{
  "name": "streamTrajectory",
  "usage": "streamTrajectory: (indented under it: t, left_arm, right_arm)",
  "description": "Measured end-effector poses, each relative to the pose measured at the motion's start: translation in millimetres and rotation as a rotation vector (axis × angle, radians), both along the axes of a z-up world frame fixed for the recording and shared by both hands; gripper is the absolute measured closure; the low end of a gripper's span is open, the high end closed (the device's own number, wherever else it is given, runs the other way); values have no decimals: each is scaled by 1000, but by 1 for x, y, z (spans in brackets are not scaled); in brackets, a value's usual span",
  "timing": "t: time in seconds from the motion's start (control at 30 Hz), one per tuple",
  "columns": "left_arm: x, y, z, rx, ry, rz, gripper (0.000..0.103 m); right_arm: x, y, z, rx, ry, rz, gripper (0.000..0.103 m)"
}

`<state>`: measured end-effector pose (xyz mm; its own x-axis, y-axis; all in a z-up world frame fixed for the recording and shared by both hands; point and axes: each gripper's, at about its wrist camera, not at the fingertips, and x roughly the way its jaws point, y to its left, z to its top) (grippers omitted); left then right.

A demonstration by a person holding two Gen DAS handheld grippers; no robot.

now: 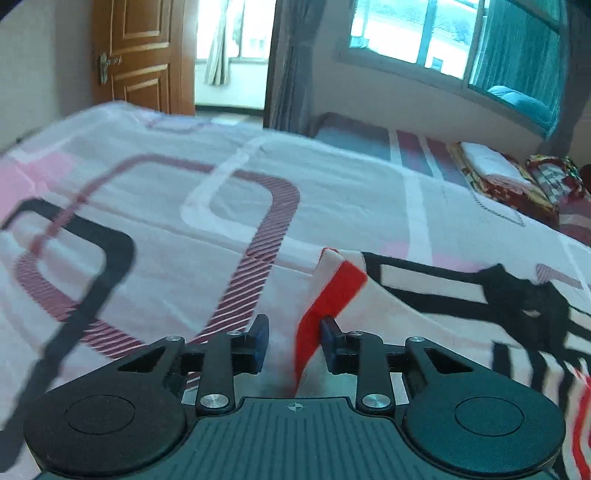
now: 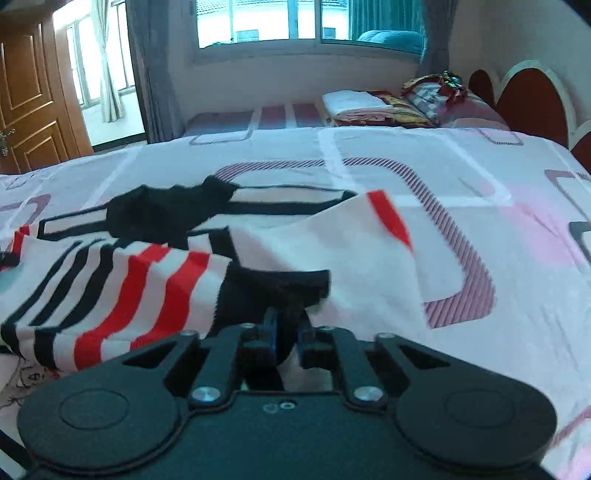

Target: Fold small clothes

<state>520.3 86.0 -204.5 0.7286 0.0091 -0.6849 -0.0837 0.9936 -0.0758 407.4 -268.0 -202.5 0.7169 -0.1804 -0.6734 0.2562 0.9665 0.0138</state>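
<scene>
Behind our two grippers a bedroom spreads out: a bed (image 2: 461, 177) with a pink-and-white patterned sheet, a window (image 2: 258, 22) on the far wall, a wooden door (image 1: 144, 55) to the left, and folded bedding (image 2: 354, 103) stacked at the far end of the mattress.

We hold the left gripper (image 1: 293, 339) low over the sheet, tilted downward. Its jaws stand partly apart, and a red-banded edge of the garment (image 1: 332, 291) rises between them, lying against the right finger; whether the pads actually press it we cannot tell. From there the garment runs off to the right of this gripper, white with black bands.

Our right gripper (image 2: 286, 332) also points down at the bed. Its jaws sit close together with a dark fold of the garment (image 2: 122, 280) bunched between the fingertips, so it appears pinched. Most of the striped cloth lies ahead and to the left of this gripper, with a white flap raised ahead to the right.
</scene>
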Motion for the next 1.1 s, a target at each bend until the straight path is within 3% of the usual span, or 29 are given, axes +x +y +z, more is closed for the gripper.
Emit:
streamTrajectory:
  t: [0.07,0.17,0.23,0.27,0.3,0.4,0.47,0.6,0.7,0.87,1.0,1.1]
  left_arm:
    - [-19,-2,11,-28,5,-47,73]
    - [-50,-18,20,-53,17,-124,71]
    - [-66,-31,18,-50,29,-170,40]
    - [-75,-38,13,-35,25,-176,18]
    - [-84,-41,9,-19,18,-173,17]
    - [-97,-46,-12,59,39,-187,17]
    - [-104,-42,-16,83,6,-190,16]
    - [-105,-35,4,35,38,-122,16]
    - [-122,-42,21,18,-4,-174,16]
    - [-151,-64,14,-41,62,-235,16]
    - [-163,-82,-11,26,121,-283,16]
    - [-180,-70,-15,86,91,-276,16]
  right_arm:
    - [-9,-1,16,-25,-50,-32,77]
    - [-16,1,33,28,-100,-5,78]
    - [-12,19,38,31,-108,61,78]
    - [-10,27,38,30,-100,97,78]
    - [-8,36,36,26,-91,127,78]
    - [-2,57,24,-5,-42,198,81]
    - [2,59,6,-94,36,202,80]
    - [-3,35,3,-98,34,164,79]
    - [-14,32,18,-40,21,160,77]
    - [-41,57,23,55,2,272,77]
    - [-57,83,11,45,52,364,78]
    - [-70,85,-3,-38,95,387,79]
